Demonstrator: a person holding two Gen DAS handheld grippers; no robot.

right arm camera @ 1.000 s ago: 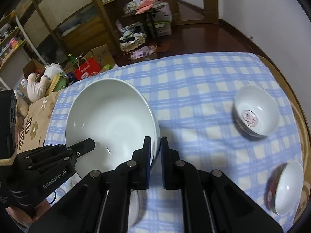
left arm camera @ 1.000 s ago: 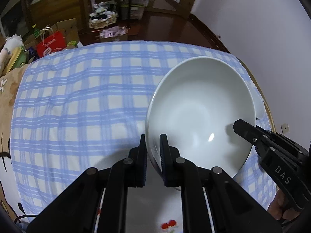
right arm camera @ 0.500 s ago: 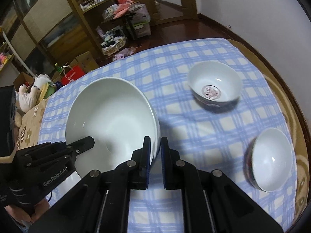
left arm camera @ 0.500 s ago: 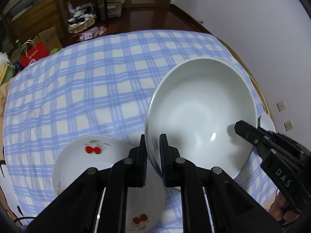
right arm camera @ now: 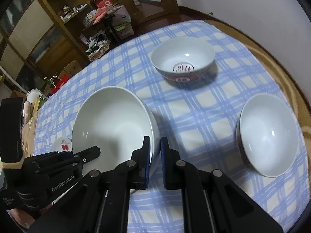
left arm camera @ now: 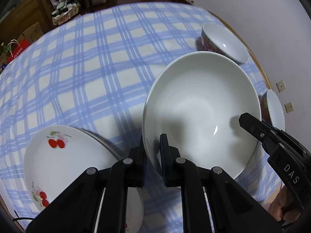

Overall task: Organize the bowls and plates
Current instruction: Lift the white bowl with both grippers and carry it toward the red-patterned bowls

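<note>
The large white bowl (left arm camera: 202,104) looks like glazed ceramic, smooth and glossy with small highlights. The cherry-patterned plate (left arm camera: 64,155) and the two small bowls (right arm camera: 183,58) (right arm camera: 267,137) share that shiny glaze. The blue checked tablecloth (left arm camera: 87,68) is soft, matt cloth. Both tongs (left arm camera: 152,149) (right arm camera: 155,151) are matt black plastic with metal screw heads. The shelving (right arm camera: 58,19) is varnished wood.

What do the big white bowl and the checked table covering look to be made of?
The large white bowl looks like glazed ceramic or porcelain: smooth, glossy, with sharp light glints inside; melamine cannot be ruled out. The blue-and-white checked tablecloth looks like soft matte woven fabric, possibly fleece: no shine, and it drapes over the table's rounded edge.
</note>
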